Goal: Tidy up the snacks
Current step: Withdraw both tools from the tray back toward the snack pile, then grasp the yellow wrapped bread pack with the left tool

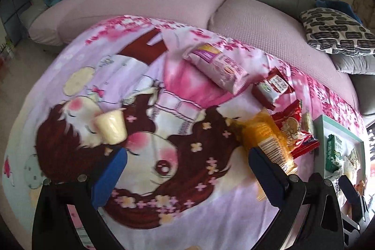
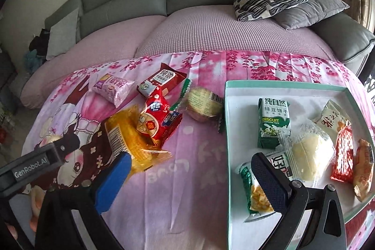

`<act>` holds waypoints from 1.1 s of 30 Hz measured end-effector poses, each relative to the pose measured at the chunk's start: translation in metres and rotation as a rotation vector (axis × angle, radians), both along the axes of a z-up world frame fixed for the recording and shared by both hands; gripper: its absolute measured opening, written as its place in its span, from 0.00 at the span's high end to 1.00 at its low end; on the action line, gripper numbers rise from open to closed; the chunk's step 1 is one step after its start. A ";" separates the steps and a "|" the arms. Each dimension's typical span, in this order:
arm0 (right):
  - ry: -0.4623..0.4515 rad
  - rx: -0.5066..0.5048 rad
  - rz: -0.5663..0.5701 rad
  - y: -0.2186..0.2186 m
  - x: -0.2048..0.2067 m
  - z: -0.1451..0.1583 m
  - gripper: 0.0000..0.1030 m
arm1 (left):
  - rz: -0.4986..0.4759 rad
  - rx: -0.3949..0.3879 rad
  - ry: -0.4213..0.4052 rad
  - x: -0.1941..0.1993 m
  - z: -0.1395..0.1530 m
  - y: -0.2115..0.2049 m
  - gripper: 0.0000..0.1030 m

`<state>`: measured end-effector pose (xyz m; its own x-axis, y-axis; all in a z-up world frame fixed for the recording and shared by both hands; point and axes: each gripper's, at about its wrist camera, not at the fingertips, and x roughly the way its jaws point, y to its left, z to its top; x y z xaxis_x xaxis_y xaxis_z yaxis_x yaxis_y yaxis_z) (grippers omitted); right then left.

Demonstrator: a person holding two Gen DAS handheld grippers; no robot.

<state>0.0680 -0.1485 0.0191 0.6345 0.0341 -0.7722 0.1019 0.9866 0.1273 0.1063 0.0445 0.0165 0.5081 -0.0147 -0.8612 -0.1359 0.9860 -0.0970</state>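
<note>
Snacks: loose packets lie in a cluster on the printed pink cloth [image 2: 199,156], on the side of it away from the tray; several more already sit inside the tray.
Tray: pale tray with a teal rim [image 2: 226,123] at the cloth's right end, holding a green biscuit pack [image 2: 274,123], a clear-wrapped pale cake [image 2: 309,154] and other packets.
Left gripper [image 1: 187,177]: jaws stand wide apart and hold nothing; it hovers over the cloth.
Right gripper [image 2: 194,182]: jaws also spread wide and empty; its right finger hangs over the tray's near corner, above a green-and-white packet [image 2: 248,189].
Yellow packet [image 2: 133,144]: nearest loose snack to both claws. In the left wrist view it lies just beside the left gripper's right finger, ahead and to the right. In the right wrist view it is just beyond the right gripper's left finger, ahead and to the left.
Yellow packet axis: long axis runs diagonally, barcode end toward the camera side, far end pointing away toward the red packet [image 2: 159,116] that it touches or slightly overlaps.
Nearer arm: hard to call; my judgement is the left, whose finger is almost against the barcode end.
Coming move: as I judge it, the claw must shift sideways and straddle the packet across its short width.
Small cup [image 1: 110,128]: a pale yellow cup lies on its side, ahead of the left gripper's left finger, well apart from the cluster.
</note>
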 end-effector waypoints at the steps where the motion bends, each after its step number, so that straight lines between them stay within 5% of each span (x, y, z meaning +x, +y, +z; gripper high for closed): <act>1: -0.003 -0.006 -0.005 -0.001 0.001 0.000 0.00 | -0.008 -0.011 0.006 0.002 -0.002 -0.003 0.00; 20: 0.015 -0.058 -0.039 -0.022 0.040 -0.007 0.00 | -0.089 -0.201 0.057 0.036 -0.017 -0.040 0.03; 25: 0.025 -0.084 -0.057 -0.030 0.040 -0.008 0.00 | -0.090 -0.231 0.075 0.037 -0.021 -0.043 0.25; 33: 0.013 -0.043 -0.125 -0.056 0.034 -0.003 0.00 | -0.102 -0.264 0.085 0.037 -0.026 -0.047 0.36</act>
